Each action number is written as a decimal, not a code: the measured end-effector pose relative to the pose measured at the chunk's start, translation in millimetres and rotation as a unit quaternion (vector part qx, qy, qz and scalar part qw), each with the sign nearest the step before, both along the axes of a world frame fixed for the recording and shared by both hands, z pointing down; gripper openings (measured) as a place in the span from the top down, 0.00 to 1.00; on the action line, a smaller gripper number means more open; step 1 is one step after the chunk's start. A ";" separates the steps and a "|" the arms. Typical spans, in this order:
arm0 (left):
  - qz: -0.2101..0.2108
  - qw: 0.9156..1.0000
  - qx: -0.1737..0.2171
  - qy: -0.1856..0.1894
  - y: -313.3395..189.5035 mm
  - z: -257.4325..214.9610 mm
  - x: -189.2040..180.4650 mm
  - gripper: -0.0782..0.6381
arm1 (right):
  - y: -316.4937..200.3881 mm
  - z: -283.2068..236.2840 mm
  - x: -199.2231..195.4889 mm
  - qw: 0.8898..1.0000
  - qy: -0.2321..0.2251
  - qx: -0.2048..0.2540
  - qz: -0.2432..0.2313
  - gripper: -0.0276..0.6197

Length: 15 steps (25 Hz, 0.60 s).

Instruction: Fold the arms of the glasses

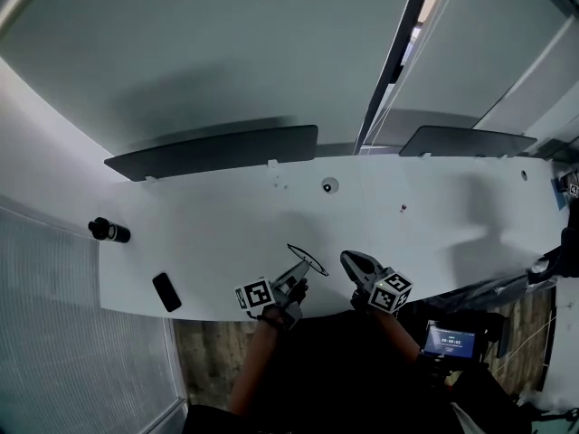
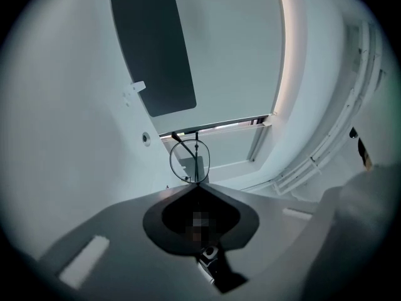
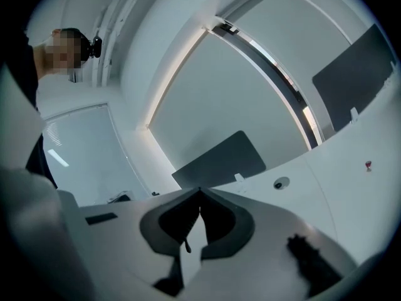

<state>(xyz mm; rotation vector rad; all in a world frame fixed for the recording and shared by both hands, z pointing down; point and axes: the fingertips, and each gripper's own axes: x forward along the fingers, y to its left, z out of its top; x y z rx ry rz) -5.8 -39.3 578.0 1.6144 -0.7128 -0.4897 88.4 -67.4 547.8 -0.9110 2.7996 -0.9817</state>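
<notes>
Black phone (image 1: 166, 291), black cylinder (image 1: 109, 231) lie left, well apart from glasses (image 1: 306, 260).

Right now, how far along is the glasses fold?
Done: glasses picked up, clamped in the left gripper. In hand: right gripper shut, empty, beside them, not touching. Left: one arm seems to stick out past the rim, so folding looks unfinished.

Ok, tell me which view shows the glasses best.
The left gripper view: the glasses stand clear, pinched at the left gripper tips, with rim and arm distinct. The head view shows only a thin outline. The right gripper view shows at most a dark sliver, which is unclear.
</notes>
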 end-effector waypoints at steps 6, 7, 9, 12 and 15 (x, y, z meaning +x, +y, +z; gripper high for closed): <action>0.000 1.000 -0.012 0.027 2.7 11.8 -12.8 0.87 | 0.3 -2.8 -8.5 1.000 -0.001 0.005 0.010 0.95; 0.000 0.999 -0.013 0.032 0.5 14.1 -15.3 0.87 | 1.1 -1.5 -12.4 1.000 -0.003 0.005 0.009 0.95; 0.002 1.000 -0.006 0.026 0.0 27.0 -28.8 0.87 | 10.3 7.7 -27.6 1.000 -0.003 0.007 0.004 0.95; 0.015 1.000 0.003 0.025 7.9 48.4 -44.1 0.87 | 32.7 27.0 -45.5 1.000 0.010 0.011 0.005 0.95; 0.027 0.999 0.015 0.026 5.1 40.5 -45.6 0.87 | 33.7 26.8 -45.4 1.000 0.006 0.010 0.013 0.95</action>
